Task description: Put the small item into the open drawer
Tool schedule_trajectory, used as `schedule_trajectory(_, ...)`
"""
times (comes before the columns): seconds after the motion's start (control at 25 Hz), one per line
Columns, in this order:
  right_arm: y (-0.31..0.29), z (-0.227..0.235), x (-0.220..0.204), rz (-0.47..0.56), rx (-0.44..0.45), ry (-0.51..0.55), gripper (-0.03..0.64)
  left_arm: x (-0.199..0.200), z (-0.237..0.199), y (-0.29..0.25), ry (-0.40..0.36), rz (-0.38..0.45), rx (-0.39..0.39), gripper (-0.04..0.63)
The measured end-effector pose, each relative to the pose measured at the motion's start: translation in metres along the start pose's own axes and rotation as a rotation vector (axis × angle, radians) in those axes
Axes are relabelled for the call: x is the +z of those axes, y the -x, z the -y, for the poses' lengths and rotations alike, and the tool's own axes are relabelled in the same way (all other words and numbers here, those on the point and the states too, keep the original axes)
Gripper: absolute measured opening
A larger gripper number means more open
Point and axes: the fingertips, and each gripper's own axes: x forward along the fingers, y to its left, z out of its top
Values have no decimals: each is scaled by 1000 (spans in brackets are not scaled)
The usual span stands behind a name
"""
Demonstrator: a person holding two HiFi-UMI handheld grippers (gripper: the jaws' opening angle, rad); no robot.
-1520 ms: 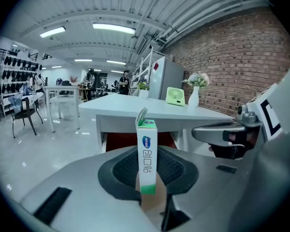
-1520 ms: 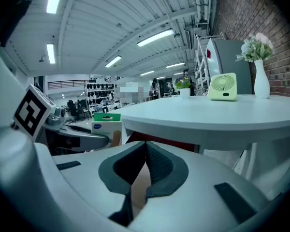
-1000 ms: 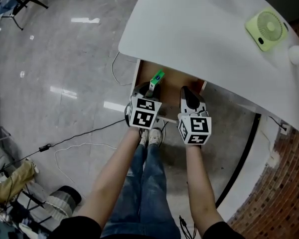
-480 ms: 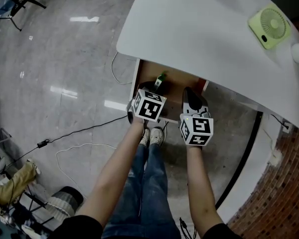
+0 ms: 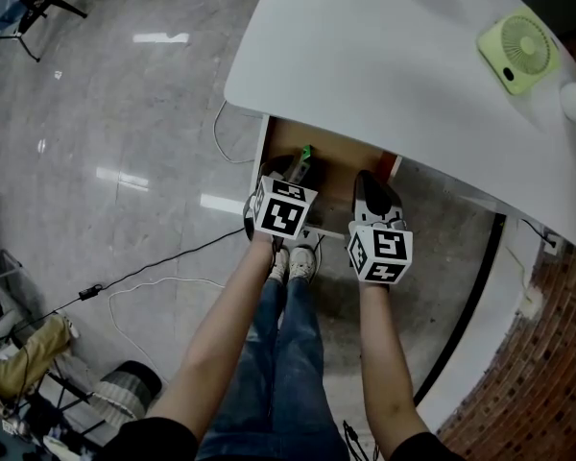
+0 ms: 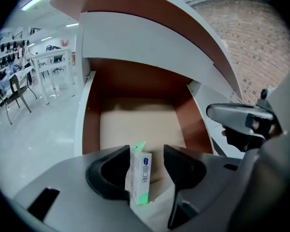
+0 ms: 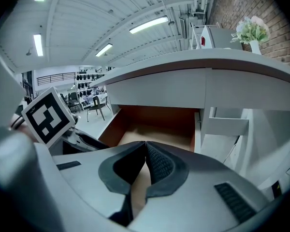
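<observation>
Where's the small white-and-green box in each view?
Head view: the small box is at upper centre, over the open drawer.
Left gripper view: bottom centre, on end between the opening jaws of the left gripper, against one jaw and clear of the other.
Right gripper view: not in it.
Shared landmark: the open drawer, seen in all three views.

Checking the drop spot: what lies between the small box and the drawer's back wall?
Only bare drawer floor, per the left gripper view; the box stands between the left gripper's opening jaws.
</observation>
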Motion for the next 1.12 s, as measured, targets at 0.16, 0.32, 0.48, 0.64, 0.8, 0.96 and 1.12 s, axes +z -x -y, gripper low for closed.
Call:
schedule_trajectory(0.16,4,0,3,8,1,-7,3,7,3,8,11,33,0,225)
schedule_trajectory(0.32,17,-5,16,20,2,-17,3,28,7,40,1,115,17,121)
schedule_trajectory(0.48,52,-7,45,46,-13,-35,3,60,22,102,-19,206,32,49)
schedule_trajectory(0.64,99,-10,87,89,-30,-54,3,96,35,172,-34,308,47,31)
schedule_trajectory(0.8,149,-10,134,155,-44,-65,3,138,53,236,-66,412,51,23)
schedule_trajectory(0.96,198,-9,193,257,-46,-56,3,187,75,298,-129,520,52,23)
schedule_trajectory(1.12,243,-12,241,358,-54,-36,3,219,93,351,-171,611,54,23)
